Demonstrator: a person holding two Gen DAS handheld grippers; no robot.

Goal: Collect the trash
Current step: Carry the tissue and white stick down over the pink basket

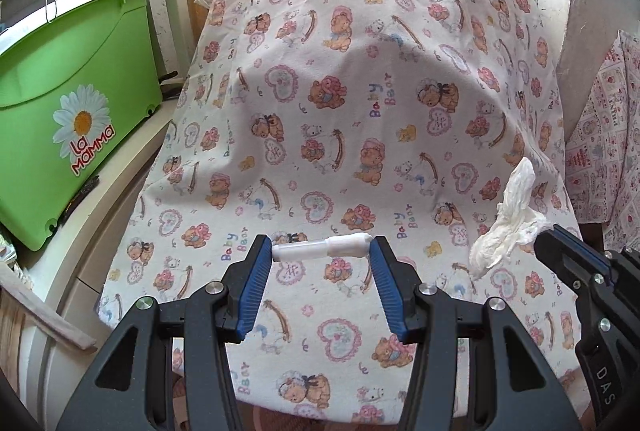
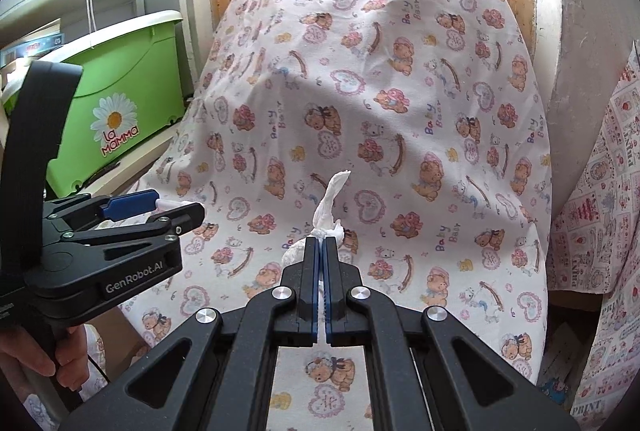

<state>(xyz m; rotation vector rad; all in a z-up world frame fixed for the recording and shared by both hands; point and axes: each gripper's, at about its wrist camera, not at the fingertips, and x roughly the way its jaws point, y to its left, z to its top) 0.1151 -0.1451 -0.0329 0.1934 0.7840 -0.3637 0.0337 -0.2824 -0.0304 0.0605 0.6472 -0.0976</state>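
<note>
My left gripper (image 1: 320,251) showing black frame, blue ribbed pads (image 1: 253,293), gripping white tube (image 1: 320,250). My right gripper (image 2: 321,243) wearing same black and blue, pinching white crumpled tissue (image 2: 328,209). Cloth (image 1: 340,111) displaying pink hearts, brown bears on white. Bin (image 1: 76,71) showing green, cream rim, daisy sticker.

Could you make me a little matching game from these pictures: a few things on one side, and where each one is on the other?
Things:
1. white plastic tube
2. crumpled white tissue
3. green bin
4. teddy-bear cloth

Places:
A. pinched in the right gripper
B. draped under both grippers
C. held end to end in the left gripper
D. left of the cloth, daisy sticker on its side

Pairs: 1-C, 2-A, 3-D, 4-B
</note>
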